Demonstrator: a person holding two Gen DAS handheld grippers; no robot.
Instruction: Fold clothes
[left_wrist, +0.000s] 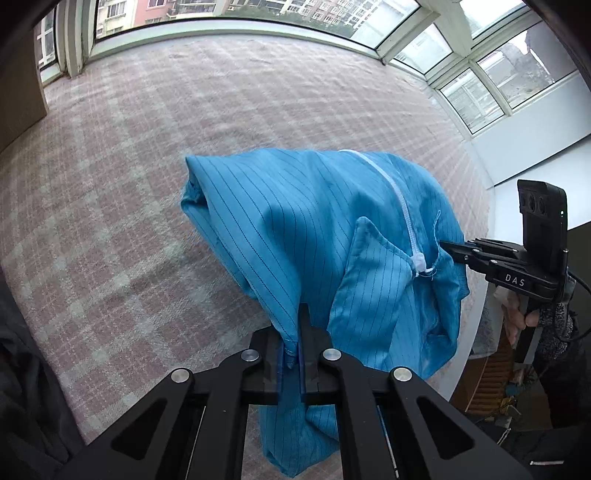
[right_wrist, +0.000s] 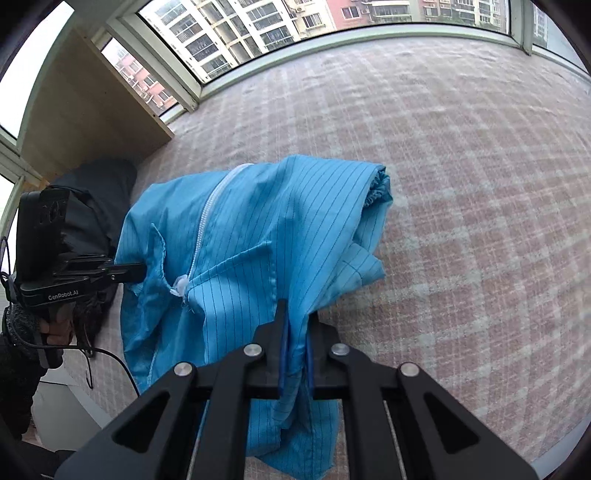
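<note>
Above the near edge of the plaid bedspread (left_wrist: 147, 184), the blue jacket (left_wrist: 314, 221) hangs bunched, white zipper (left_wrist: 402, 210) running away toward the windows, with left gripper (left_wrist: 298, 354) and right gripper (right_wrist: 295, 347), marked "DAS" and "GenRobot.AI", both clamped on its cloth.

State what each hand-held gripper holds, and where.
Both grip the blue garment: left hand-held gripper and right hand-held gripper each pinch bunched fabric near an edge.

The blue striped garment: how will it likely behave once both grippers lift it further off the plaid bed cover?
Probably floppy: the blue striped garment sags in folds between the left gripper and right gripper. Likely light, since thin pinches hold it. Possibly slippery: the weave looks smooth.
</note>
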